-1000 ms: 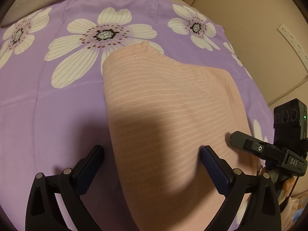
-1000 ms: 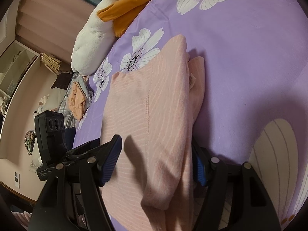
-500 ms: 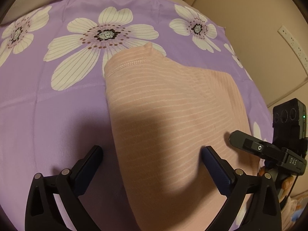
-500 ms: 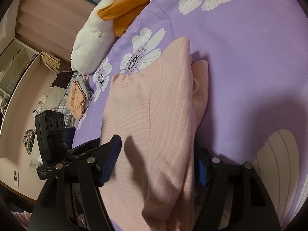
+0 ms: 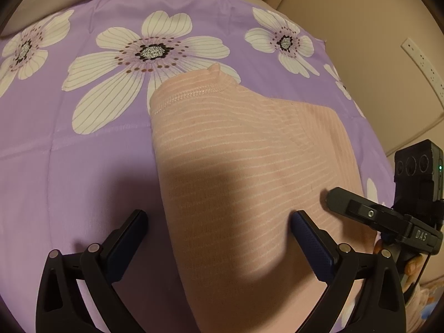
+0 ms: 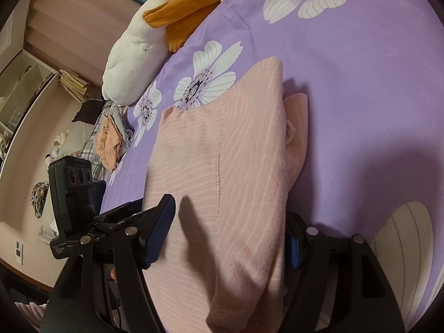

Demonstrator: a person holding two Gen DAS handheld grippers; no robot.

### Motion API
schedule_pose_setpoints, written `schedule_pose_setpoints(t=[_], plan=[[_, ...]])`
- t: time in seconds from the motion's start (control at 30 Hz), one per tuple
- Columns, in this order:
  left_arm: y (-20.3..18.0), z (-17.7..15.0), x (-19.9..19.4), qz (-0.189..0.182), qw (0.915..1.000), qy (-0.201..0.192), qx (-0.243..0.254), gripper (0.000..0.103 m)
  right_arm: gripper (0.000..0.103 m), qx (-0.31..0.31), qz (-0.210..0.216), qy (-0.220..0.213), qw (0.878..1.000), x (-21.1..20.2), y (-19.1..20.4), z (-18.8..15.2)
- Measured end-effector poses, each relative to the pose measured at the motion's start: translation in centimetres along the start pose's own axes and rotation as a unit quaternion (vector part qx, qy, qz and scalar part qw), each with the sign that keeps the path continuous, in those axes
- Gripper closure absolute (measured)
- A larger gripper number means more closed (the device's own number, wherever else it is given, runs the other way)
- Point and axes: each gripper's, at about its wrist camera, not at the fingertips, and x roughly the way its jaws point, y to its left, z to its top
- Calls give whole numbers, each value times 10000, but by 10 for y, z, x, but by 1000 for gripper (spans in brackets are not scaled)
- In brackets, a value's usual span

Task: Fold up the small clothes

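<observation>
A pink striped garment (image 5: pixel 244 172) lies folded on the purple flowered bedspread (image 5: pixel 69 172). It also shows in the right wrist view (image 6: pixel 222 166), with a folded layer on top and a lower layer sticking out at its right side. My left gripper (image 5: pixel 219 227) is open, its fingers straddling the garment's near left edge just above the cloth. My right gripper (image 6: pixel 230 230) is open, its fingers on either side of the garment's near end. Neither holds anything. The right gripper's body (image 5: pixel 402 216) shows at the right of the left wrist view.
A white and orange plush toy (image 6: pixel 155 33) lies at the head of the bed. A pile of other clothes (image 6: pixel 108 138) sits beyond the bed's far edge. A wall with a power strip (image 5: pixel 421 61) is to the right.
Both grippers have drawn back slightly toward me over the garment. The garment lies as before, and both grippers stay open.
</observation>
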Motion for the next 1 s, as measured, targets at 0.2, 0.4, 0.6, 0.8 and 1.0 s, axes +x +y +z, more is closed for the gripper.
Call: schedule_pose_setpoints(t=[0.2, 0.4, 0.6, 0.8, 1.0], plan=[[-1, 0, 0, 39, 10000, -20, 23, 2, 51, -76, -106, -36, 9999, 2, 0, 1], [-7, 0, -2, -24, 9999, -89, 122, 10, 69, -523, -334, -138, 9980, 3, 12, 0], [-13, 1, -4, -76, 9998, -118, 167, 11, 77, -754, -307, -311, 9962, -2, 20, 2], [-12, 1, -11, -120, 9997, -183, 142, 14, 79, -879, -121, -480, 9949, -8, 28, 1], [-13, 0, -20, -159, 9993, -294, 137, 14, 80, -968, 56, -596, 9935, -14, 39, 0]])
